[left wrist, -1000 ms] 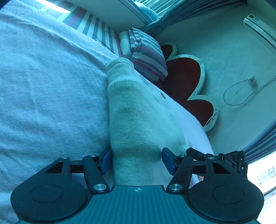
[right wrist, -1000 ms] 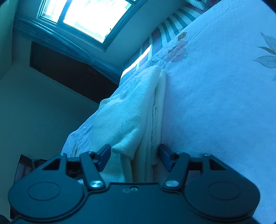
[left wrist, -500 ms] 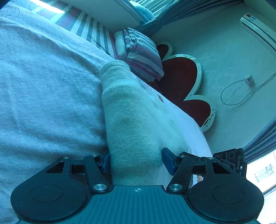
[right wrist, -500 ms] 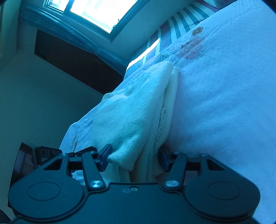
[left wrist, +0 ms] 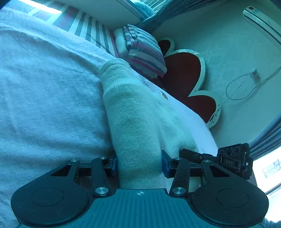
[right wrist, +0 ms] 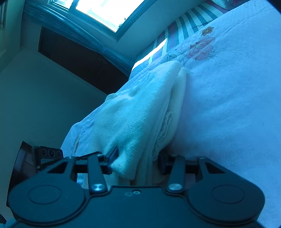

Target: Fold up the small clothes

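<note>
A cream knitted garment (left wrist: pixel 133 112) lies folded lengthwise on the pale bedspread (left wrist: pixel 43 98). My left gripper (left wrist: pixel 138 163) has its two blue pads pressed against one end of it. In the right wrist view the same garment (right wrist: pixel 140 114) shows as stacked layers, and my right gripper (right wrist: pixel 137 159) has its jaws closed in on the other end. The right gripper's body (left wrist: pixel 231 161) shows just past the garment in the left wrist view, and the left gripper's body (right wrist: pixel 47 156) shows at lower left in the right wrist view.
A striped pillow and folded quilt (left wrist: pixel 142 52) sit at the head of the bed before a red flower-shaped headboard (left wrist: pixel 186 79). A wall with a cable (left wrist: pixel 242 87) is beyond. A window (right wrist: pixel 105 12) and dark cabinet (right wrist: pixel 79 59) lie off the bed's other side.
Both sets of jaws have narrowed onto the garment's ends. The garment's edge has shifted slightly in both views.
</note>
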The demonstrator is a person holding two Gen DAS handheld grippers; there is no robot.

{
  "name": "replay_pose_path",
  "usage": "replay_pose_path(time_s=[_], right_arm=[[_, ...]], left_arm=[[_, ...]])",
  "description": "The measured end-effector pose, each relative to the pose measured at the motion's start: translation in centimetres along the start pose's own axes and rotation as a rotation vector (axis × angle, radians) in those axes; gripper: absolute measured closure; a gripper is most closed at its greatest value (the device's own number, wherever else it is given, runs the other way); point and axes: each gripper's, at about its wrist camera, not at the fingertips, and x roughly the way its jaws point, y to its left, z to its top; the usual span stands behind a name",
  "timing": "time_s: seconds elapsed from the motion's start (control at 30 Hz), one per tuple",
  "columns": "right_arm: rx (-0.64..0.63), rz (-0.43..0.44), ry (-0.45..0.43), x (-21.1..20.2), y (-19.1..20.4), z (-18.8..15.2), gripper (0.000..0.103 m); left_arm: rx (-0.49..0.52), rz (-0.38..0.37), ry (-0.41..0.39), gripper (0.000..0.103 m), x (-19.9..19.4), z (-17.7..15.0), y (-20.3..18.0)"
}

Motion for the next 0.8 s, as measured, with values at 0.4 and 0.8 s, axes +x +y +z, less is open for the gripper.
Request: replay_pose_path(time_s=[0.4,0.8], right_arm=[[-0.073,-0.109,-0.037,-0.3,2.9,-0.8,0.072],[-0.133,-0.111,-0.120,-5.1,8.3,-1.2,0.073]], left_arm=[[0.108,0.163,-0.040,0.068,-0.9,0.0,-4.6],[0.192,0.094,-0.105,0.069,-5.6,1.0,-9.6]])
